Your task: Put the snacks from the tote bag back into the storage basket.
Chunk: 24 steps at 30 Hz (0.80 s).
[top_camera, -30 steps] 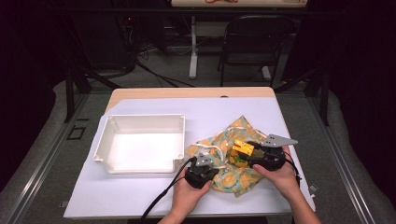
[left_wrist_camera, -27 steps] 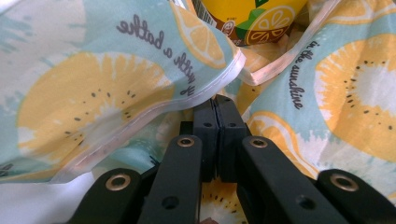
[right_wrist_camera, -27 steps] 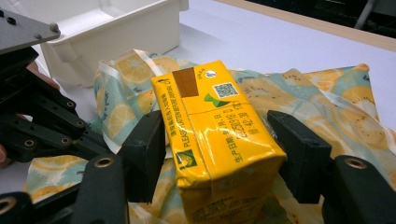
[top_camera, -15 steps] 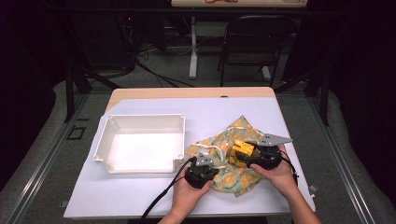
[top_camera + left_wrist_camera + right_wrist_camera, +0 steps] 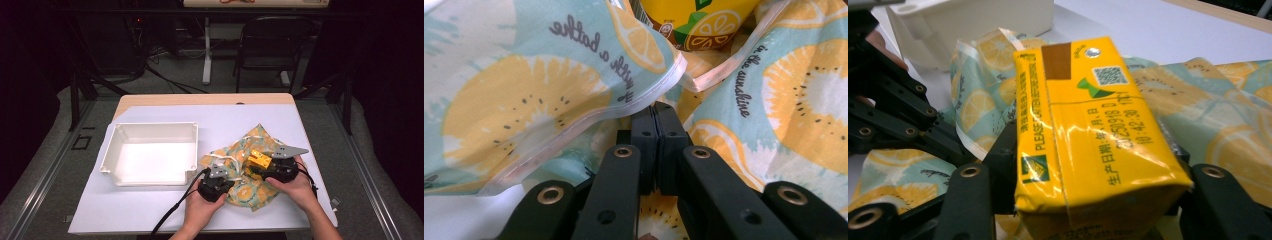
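Note:
A cloth bag [image 5: 250,195] printed with lemon slices lies crumpled on the white table. My left gripper [image 5: 655,112] is shut on the bag's stitched edge [image 5: 644,97] and holds that edge up. My right gripper [image 5: 1090,150] is shut on a yellow drink carton [image 5: 1088,125], its jaws having just closed further on the carton's sides. In the high view the carton [image 5: 260,160] hangs over the bag's middle, with the right gripper [image 5: 257,167] to its right and the left gripper [image 5: 227,175] at the bag's left edge. The carton's lower end [image 5: 694,20] shows beyond the held edge.
A white plastic tray [image 5: 155,125] stands on the left half of the table [image 5: 250,120], close to the bag; its corner [image 5: 973,25] shows behind the carton. A dark folding chair [image 5: 272,45] and cables stand beyond the far edge.
The right hand has edged slightly left with the carton in its jaws. The left hand and the bag's edge have kept still.

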Motion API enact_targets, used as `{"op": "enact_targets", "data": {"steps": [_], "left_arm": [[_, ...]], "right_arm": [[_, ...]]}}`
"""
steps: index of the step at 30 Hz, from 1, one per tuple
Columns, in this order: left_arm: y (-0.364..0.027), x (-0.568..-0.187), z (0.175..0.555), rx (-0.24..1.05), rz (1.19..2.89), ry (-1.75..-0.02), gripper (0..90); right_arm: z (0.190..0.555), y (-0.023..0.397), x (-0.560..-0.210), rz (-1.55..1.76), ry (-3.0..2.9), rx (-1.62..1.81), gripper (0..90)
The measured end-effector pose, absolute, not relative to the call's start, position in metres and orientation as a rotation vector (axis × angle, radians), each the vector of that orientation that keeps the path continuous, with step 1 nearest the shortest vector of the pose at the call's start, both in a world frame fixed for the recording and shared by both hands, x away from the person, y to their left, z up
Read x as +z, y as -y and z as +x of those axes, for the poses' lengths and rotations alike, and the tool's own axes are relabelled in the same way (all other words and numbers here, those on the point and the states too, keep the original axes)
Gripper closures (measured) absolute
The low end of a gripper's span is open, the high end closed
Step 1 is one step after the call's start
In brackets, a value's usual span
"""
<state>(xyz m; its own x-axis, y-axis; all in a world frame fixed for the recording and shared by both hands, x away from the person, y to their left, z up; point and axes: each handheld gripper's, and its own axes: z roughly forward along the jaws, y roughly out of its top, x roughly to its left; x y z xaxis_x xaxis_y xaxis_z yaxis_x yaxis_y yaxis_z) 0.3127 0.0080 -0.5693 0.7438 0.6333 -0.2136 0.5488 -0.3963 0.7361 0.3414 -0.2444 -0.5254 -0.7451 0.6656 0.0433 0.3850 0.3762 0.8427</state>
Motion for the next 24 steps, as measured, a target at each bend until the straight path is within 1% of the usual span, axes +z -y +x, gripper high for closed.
{"op": "enact_targets", "data": {"steps": [1,2,5,20,21,22,24], "left_arm": [[-0.008,-0.569,0.313,0.126,2.09,-0.889,89.0],[-0.008,-0.569,0.313,0.127,2.091,-0.886,89.0],[-0.008,-0.569,0.313,0.125,2.089,-0.889,89.0],[-0.008,-0.569,0.313,0.123,2.09,-0.886,89.0],[-0.008,-0.569,0.313,0.125,2.088,-0.889,89.0],[-0.007,-0.569,0.311,0.155,2.091,-0.893,89.0],[-0.007,-0.568,0.31,0.155,2.091,-0.877,88.4]], "right_arm": [[0.341,0.243,-0.527,0.932,-2.324,1.313,45.8],[0.341,0.243,-0.527,0.935,-2.32,1.318,48.8],[0.34,0.244,-0.526,0.931,-2.321,1.316,50.3],[0.336,0.243,-0.514,0.995,-2.263,1.319,51.6],[0.335,0.242,-0.512,0.991,-2.27,1.314,51.6],[0.335,0.241,-0.51,0.992,-2.266,1.318,51.6],[0.334,0.24,-0.506,0.999,-2.255,1.329,51.6]]}}
